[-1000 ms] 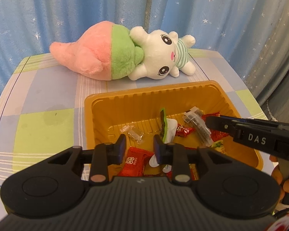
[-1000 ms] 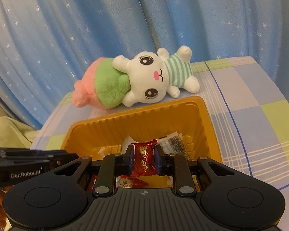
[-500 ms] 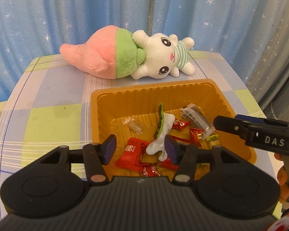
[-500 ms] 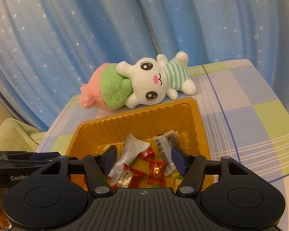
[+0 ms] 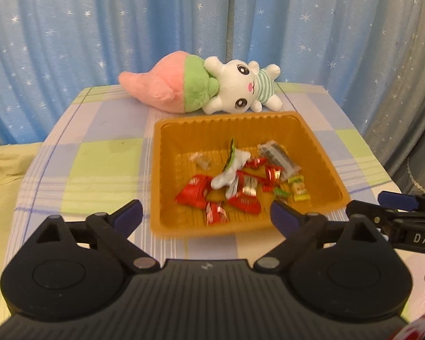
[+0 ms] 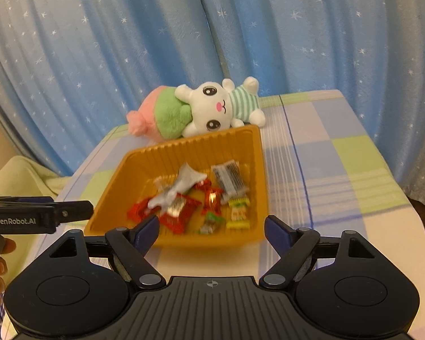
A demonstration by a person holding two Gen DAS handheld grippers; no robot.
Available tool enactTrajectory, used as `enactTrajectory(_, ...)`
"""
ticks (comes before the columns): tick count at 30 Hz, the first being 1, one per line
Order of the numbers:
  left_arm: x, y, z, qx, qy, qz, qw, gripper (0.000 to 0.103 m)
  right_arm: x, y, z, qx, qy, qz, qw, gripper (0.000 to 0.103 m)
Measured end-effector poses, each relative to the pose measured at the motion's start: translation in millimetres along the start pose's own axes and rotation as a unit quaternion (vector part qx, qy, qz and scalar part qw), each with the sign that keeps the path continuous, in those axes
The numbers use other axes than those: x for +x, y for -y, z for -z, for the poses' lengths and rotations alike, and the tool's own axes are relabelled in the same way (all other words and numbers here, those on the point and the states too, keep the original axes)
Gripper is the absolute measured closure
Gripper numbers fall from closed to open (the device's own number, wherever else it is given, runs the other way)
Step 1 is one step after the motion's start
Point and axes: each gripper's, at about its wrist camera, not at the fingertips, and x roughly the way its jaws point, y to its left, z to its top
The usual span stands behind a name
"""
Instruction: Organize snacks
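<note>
I hold both the left gripper (image 5: 206, 215) and the right gripper (image 6: 211, 228) wide apart, empty, near the tray (image 5: 323, 155). The snacks (image 5: 238, 187) lie inside it (slightly blurred), the plush (image 5: 201, 87) beyond.

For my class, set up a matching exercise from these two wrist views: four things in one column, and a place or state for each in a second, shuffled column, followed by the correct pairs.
Column 1
1. plush bunny
2. orange tray
3. green-and-yellow candy
4. left gripper

Column 2
A. jaws wide apart, holding nothing
B. lying on its side behind the tray, by the curtain
C. on the checked tablecloth, holding the snacks
D. inside the tray, near its right wall

Pairs: 1-B, 2-C, 3-D, 4-A
</note>
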Motion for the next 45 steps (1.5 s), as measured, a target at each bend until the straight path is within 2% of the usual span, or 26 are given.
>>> enactTrajectory(4,-27.8,7.7,23.7,-0.005,0.004,-0.011,0.9999,0.001,-22.7,-2.2,18.8,-0.001,-0.012,0.0,1.0,0.021)
enactTrajectory(10,-67.9,18.0,56.5,-0.01,0.009,-0.014,0.9998,0.003,-55.2,-10.0,48.0,-0.017,-0.028,-0.004,0.999,0.021)
enactTrajectory(19,-105.4,26.7,91.9,0.001,-0.015,-0.011,0.9998,0.003,-98.0,-27.4,77.6,-0.013,-0.03,0.002,0.999,0.021)
enactTrajectory(34,-141.1,-10.1,142.3,0.021,-0.056,0.005,0.9982,0.004,-133.7,-84.9,127.5,0.003,-0.054,0.044,0.998,0.021)
enactTrajectory(45,-167.5,-28.4,176.8,0.033,-0.063,0.026,0.9972,0.004,-151.3,-120.0,167.2,0.003,-0.07,0.062,0.996,0.021)
